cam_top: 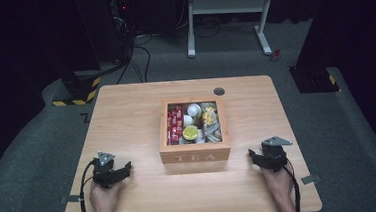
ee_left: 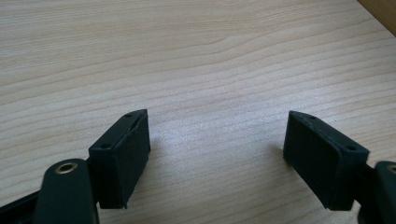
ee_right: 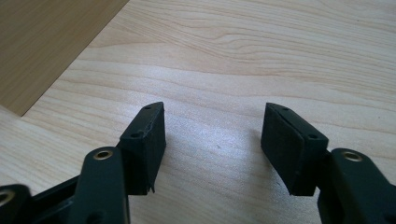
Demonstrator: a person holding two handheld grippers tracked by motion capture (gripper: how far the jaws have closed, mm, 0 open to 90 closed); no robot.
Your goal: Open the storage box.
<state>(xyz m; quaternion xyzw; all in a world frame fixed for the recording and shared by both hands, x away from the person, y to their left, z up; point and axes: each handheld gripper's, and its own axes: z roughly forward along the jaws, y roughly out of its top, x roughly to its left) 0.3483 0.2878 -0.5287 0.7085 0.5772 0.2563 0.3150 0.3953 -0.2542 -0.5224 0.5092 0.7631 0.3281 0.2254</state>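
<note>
High view: a lidless wooden tea box (cam_top: 195, 155), marked TEA and packed with sachets and capsules, is seen at the middle of the table (cam_top: 126, 115), untouched; all handling is judged still ahead. Left gripper view: the left gripper (ee_left: 217, 156) is held with jaws apart, empty. Right gripper view: the right gripper (ee_right: 212, 147) is likewise spread, the box's wall (ee_right: 42, 46) near.

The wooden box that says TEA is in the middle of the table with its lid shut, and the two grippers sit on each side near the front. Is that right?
Not quite. The TEA box is open, not shut: the high view shows tea bags and small pots in its compartments. The rest is right: it sits mid-table, with the left gripper and right gripper at either side near the front.
</note>
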